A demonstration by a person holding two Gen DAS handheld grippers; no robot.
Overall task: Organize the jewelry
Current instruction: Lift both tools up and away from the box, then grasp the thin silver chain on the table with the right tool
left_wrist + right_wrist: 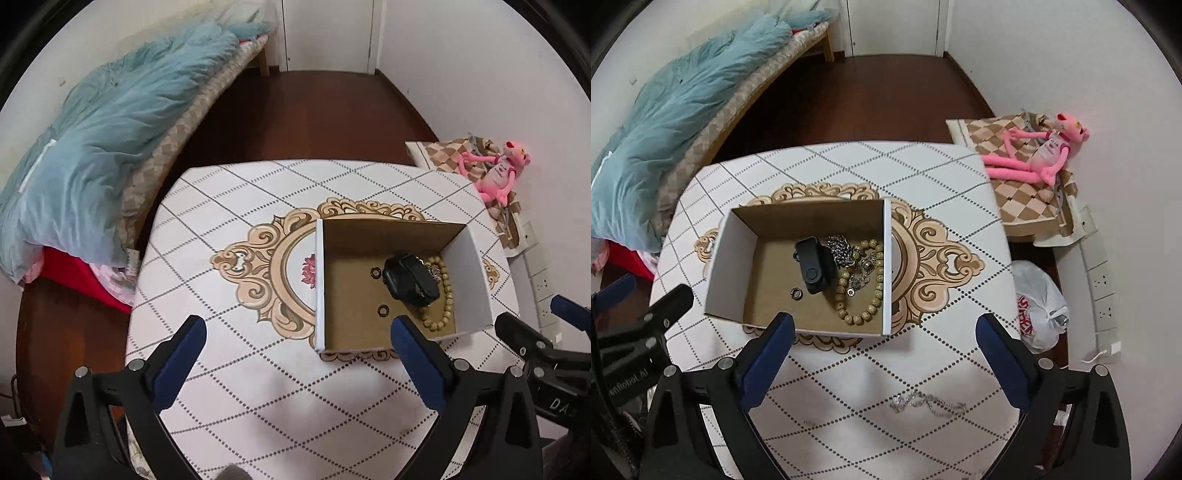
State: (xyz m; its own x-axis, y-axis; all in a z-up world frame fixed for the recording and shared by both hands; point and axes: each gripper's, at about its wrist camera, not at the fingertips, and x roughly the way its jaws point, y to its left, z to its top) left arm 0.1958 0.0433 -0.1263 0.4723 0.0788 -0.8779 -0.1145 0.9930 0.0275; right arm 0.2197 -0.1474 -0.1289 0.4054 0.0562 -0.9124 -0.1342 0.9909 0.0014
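Jewelry is gathered in an open cardboard box [753, 236] on the patterned bench [849, 369].

The jaws of the left gripper [297, 334] and the right gripper [884, 332] are spread wide, with nothing pinched. In the box, a black watch [814, 267], a beaded bracelet [862, 314], silver chains [840, 249] and small rings [383, 310] are seen. A silver chain [927, 402] is left lying on the bench near the right gripper.

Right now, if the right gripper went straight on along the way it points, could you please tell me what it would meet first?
Probably the thin silver chain lying loose on the diamond-patterned tablecloth, between the open right gripper fingers. Depth is unclear; it might land on bare cloth just short of the open cardboard box.
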